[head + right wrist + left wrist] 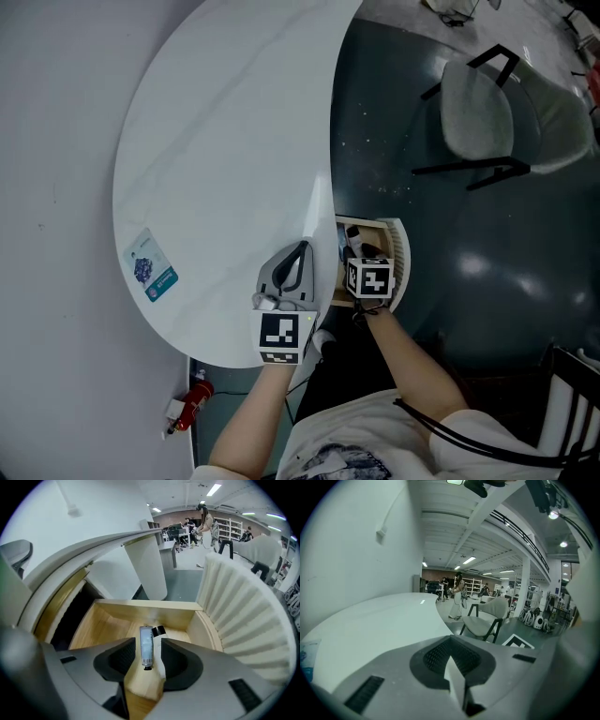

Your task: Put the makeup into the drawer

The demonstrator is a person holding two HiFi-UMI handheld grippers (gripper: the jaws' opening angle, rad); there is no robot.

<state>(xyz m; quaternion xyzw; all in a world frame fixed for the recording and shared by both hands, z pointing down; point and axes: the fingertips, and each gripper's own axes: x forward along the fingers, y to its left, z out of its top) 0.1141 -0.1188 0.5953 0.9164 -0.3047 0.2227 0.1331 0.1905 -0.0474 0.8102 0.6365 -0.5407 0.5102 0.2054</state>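
The wooden drawer (400, 246) stands pulled out from under the round white table (216, 159). On its floor (108, 625) lie a silver tube with a black cap (146, 646) and, beside it, a white tube with a black cap (158, 631). My right gripper (149, 645) hangs above them, pointing steeply down, jaws open and apart from the tubes. In the head view it (364, 255) is over the drawer. My left gripper (298, 251) rests over the table's near edge, shut with nothing in it (457, 663). A blue-printed makeup sachet (150, 265) lies at the table's left.
The drawer's curved, ribbed white front (243, 602) rises to the right of my right gripper. A grey chair (478, 108) stands on the dark floor beyond the table. A small red object (194, 397) lies on the floor near the person's left arm. People (459, 595) stand far off.
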